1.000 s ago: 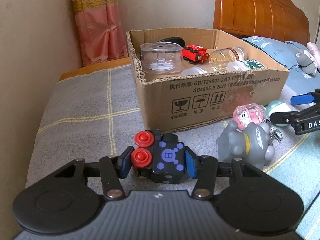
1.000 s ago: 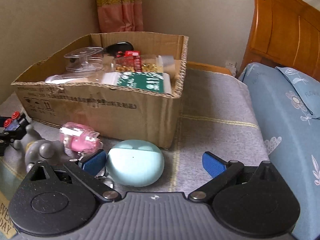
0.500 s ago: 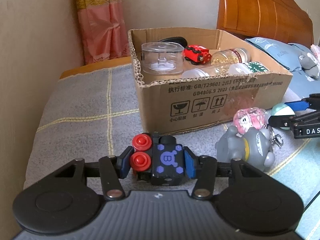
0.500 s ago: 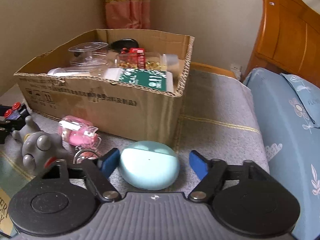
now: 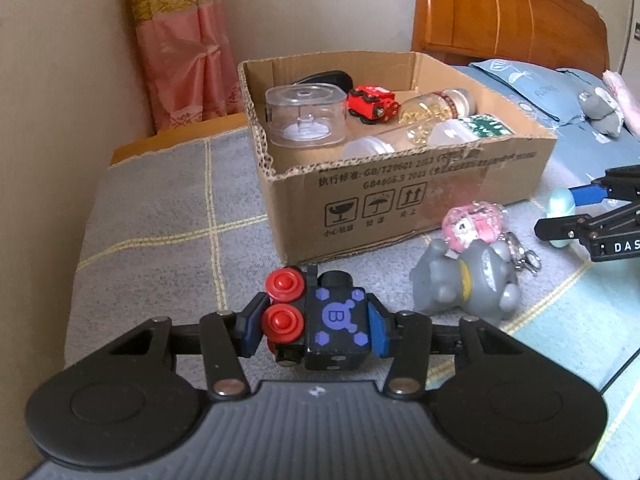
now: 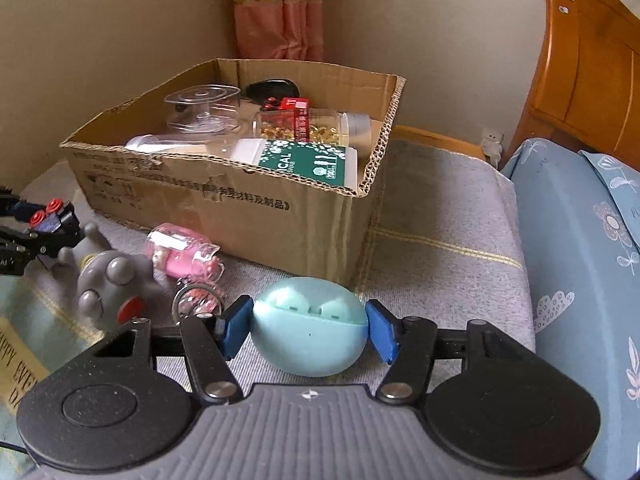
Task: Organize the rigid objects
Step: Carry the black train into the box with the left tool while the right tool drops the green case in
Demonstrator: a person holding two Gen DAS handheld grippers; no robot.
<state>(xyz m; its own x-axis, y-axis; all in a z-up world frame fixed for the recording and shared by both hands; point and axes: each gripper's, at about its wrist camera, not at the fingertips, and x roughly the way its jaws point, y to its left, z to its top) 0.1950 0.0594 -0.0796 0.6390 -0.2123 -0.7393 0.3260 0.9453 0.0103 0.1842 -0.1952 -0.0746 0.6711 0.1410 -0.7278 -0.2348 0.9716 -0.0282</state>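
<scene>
My left gripper is shut on a black toy block with red wheels and a purple B, held above the blanket in front of the cardboard box. My right gripper is shut on a pale teal earbud case, just in front of the box's near corner. A grey elephant toy and a pink keychain charm lie between the grippers; they also show in the right wrist view, the elephant and the charm.
The box holds a clear plastic container, a red toy car, a bottle of yellow capsules and a white green-labelled bottle. A grey checked blanket covers the bed. Blue pillow and wooden headboard at right.
My right gripper moved forward and closed its jaws on the teal earbud case. My left gripper rose a little with the black block, so the box interior shows more.
</scene>
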